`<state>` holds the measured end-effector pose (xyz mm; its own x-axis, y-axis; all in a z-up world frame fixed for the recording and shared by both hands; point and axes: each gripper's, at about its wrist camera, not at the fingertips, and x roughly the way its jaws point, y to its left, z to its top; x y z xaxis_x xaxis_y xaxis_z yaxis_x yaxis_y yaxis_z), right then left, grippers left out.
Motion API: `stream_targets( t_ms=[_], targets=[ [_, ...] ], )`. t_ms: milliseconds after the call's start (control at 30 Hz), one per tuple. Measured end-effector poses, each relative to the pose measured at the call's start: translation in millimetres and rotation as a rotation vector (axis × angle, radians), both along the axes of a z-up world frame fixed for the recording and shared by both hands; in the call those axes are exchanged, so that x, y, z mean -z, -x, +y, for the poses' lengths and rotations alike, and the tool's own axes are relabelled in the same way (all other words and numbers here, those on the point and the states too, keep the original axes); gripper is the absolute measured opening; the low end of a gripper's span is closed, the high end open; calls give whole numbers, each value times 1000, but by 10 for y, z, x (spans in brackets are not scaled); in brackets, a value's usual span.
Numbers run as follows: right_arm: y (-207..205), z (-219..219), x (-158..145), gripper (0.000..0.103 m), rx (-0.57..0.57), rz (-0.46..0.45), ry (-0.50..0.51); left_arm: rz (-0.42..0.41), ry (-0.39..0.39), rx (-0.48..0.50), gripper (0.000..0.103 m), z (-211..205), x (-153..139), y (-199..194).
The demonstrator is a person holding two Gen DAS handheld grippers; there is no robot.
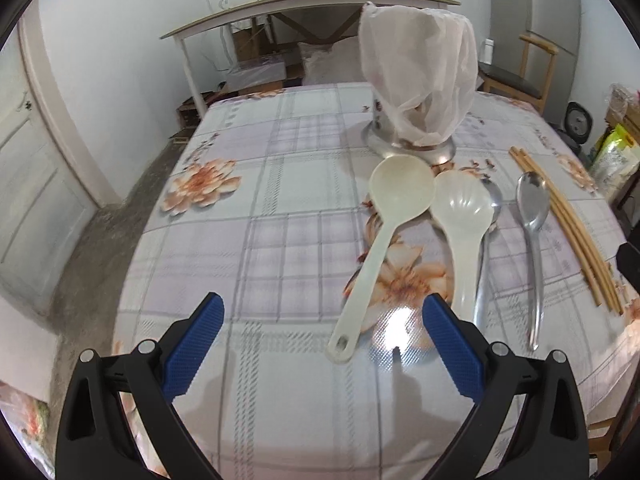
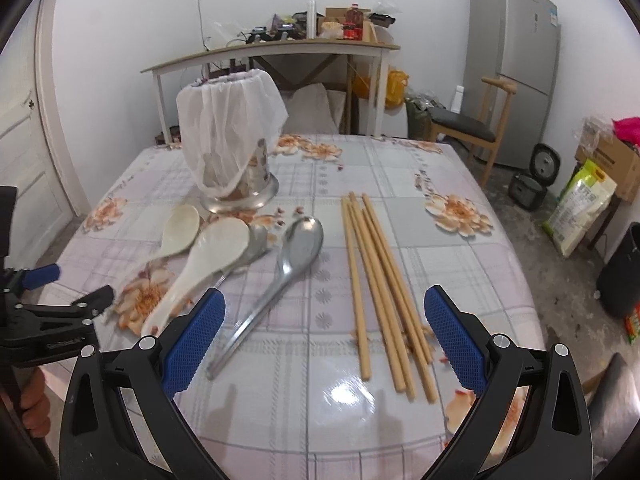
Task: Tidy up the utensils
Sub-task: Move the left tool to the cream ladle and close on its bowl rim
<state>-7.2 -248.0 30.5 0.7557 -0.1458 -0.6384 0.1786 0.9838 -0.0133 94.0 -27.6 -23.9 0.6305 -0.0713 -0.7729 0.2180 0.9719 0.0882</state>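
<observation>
On the flowered tablecloth lie a cream ladle [image 1: 384,236] [image 2: 180,230], a white rice spoon [image 1: 460,216] [image 2: 204,264], a metal spoon partly hidden under it [image 1: 486,264] [image 2: 256,246], another metal spoon [image 1: 534,236] [image 2: 280,276] and several wooden chopsticks [image 1: 576,236] [image 2: 384,292]. Behind them stands a metal utensil holder [image 1: 408,146] [image 2: 240,192] draped with white mesh cloth [image 1: 420,76] [image 2: 228,124]. My left gripper [image 1: 322,312] is open above the table's near edge, just short of the ladle's handle end. My right gripper [image 2: 324,304] is open near the lower ends of the metal spoon and chopsticks. Both hold nothing.
A long wooden table [image 2: 272,50] with clutter stands against the back wall. A wooden chair [image 2: 472,128] and a grey fridge [image 2: 516,68] stand at the right. A rice cooker [image 2: 534,180], bags and boxes sit on the floor at right. A door [image 1: 32,184] is at left.
</observation>
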Motion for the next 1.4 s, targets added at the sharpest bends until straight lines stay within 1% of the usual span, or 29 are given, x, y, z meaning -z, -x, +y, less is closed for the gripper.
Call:
stream_targets(
  t_ms=[67,167,267,333,400,500,600,667,767,833,900,967,1067,1100,1133,1233,1267,1367,1400],
  targets=[
    [-45,-12,4,95,-16,1,-20,-8,15,15,97,-14,-5,-53],
    [-92,-28,34,95,-27,10,-15,-26,40,45,97,-37,-34,-130],
    [-117,-85,85,95,-33,15,-2,-36,124,94,97,-21,-99,-225],
    [-154,-148,130,95,-30,21,-7,-56,160,123,97,-21,-126,-257],
    [-207,-200,157,95,-42,31,-22,-73,177,150,97,-44,-158,-310],
    [-276,-227,172,95,-62,32,-13,-74,157,193,97,-143,-185,-414],
    [-332,-252,169,95,-70,20,-11,-68,176,247,97,-205,-200,-537],
    [-360,-266,171,95,-70,20,-16,-49,187,273,97,-239,-207,-668],
    [-423,-276,189,95,-97,25,-58,-25,171,303,97,-271,-182,-852],
    [-470,-269,201,95,-124,34,-97,9,169,331,90,-272,-150,-999],
    [-503,-248,214,95,-150,40,-124,50,166,391,84,-297,-122,-1143],
    [-526,-224,222,95,-167,44,-135,74,163,442,75,-323,-86,-1214],
    [-549,-185,235,95,-186,51,-140,165,189,540,72,-353,22,-1385],
    [-558,-168,241,95,-193,55,-138,177,190,548,68,-353,56,-1403],
    [-564,-159,249,95,-196,58,-135,197,192,559,67,-354,92,-1445],
    [-581,-142,258,95,-206,66,-132,281,243,590,61,-327,201,-1580],
    [-583,-138,257,95,-208,67,-131,296,250,595,58,-328,223,-1601],
    [-600,-128,259,95,-212,70,-130,316,278,635,54,-315,242,-1630],
    [-610,-121,257,95,-214,72,-130,325,289,647,50,-309,235,-1638]
  ],
)
